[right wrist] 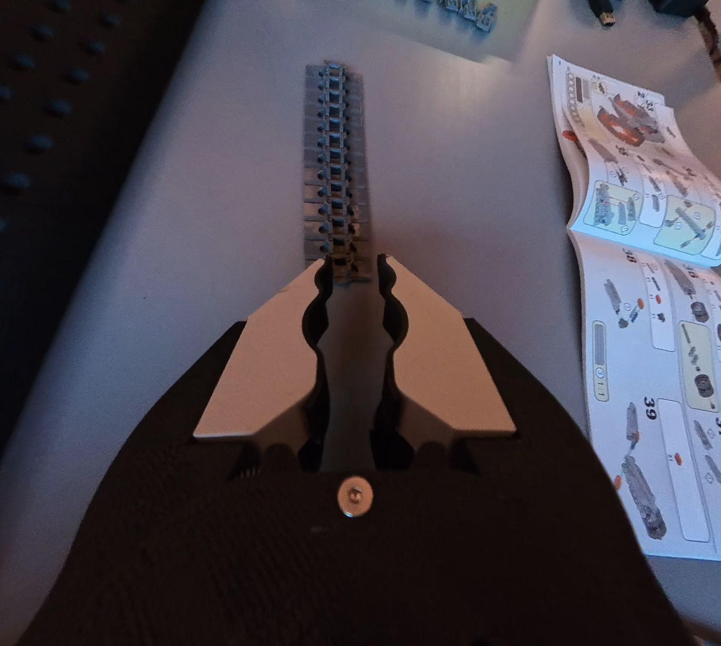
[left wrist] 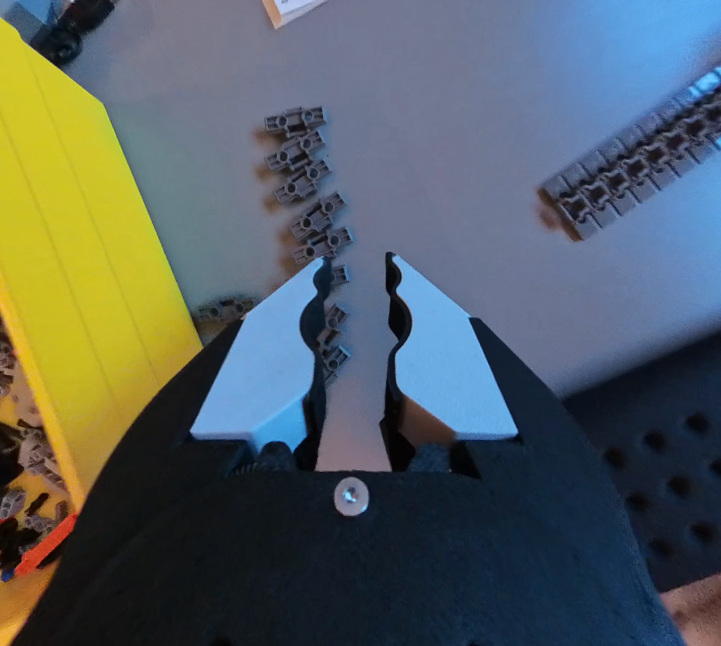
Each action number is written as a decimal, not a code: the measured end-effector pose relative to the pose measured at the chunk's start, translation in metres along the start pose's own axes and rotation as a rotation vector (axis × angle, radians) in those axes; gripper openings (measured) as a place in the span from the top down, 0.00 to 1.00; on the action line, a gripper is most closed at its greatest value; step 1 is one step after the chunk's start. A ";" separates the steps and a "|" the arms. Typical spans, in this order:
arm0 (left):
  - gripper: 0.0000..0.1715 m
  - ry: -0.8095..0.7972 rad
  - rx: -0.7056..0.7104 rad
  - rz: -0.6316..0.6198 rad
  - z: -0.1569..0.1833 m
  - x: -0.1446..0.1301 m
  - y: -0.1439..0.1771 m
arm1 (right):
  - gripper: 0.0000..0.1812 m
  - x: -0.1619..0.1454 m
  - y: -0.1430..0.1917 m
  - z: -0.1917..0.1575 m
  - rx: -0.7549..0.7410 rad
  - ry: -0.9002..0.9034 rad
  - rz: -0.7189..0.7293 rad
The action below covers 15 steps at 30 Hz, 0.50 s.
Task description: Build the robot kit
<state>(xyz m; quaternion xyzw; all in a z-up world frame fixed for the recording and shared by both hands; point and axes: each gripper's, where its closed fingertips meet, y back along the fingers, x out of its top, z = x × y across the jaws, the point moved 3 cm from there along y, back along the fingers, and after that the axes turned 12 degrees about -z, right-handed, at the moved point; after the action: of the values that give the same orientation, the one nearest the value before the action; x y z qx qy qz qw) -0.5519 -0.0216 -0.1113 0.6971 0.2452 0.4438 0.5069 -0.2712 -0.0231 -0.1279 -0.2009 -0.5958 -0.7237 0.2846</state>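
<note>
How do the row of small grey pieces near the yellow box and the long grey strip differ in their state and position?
The small grey track links lie loose, one by one, in an uneven line; the grey track strip is joined into one straight band. The links lie beside the yellow box, under the left gripper; the strip lies farther from it, its near end at the tips of the right gripper. Both grippers are open and hold nothing. Links and strip are grey plastic, flat on the table.
</note>
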 end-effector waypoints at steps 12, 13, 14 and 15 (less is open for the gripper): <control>0.83 0.139 0.053 -0.090 -0.019 0.003 -0.031 | 0.88 0.000 0.006 0.003 -0.006 0.004 0.008; 0.84 0.143 0.056 -0.088 -0.021 0.003 -0.030 | 0.89 -0.001 0.006 0.003 -0.006 0.006 0.001; 0.85 0.146 0.056 -0.083 -0.021 0.004 -0.030 | 0.89 -0.002 0.005 0.003 -0.007 0.008 -0.005; 0.85 0.144 0.053 -0.077 -0.021 0.004 -0.030 | 0.89 -0.003 0.005 0.003 -0.008 0.009 -0.010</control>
<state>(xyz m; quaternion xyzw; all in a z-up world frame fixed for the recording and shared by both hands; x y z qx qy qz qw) -0.5651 0.0028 -0.1358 0.6667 0.3191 0.4662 0.4862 -0.2661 -0.0204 -0.1252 -0.1958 -0.5927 -0.7283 0.2828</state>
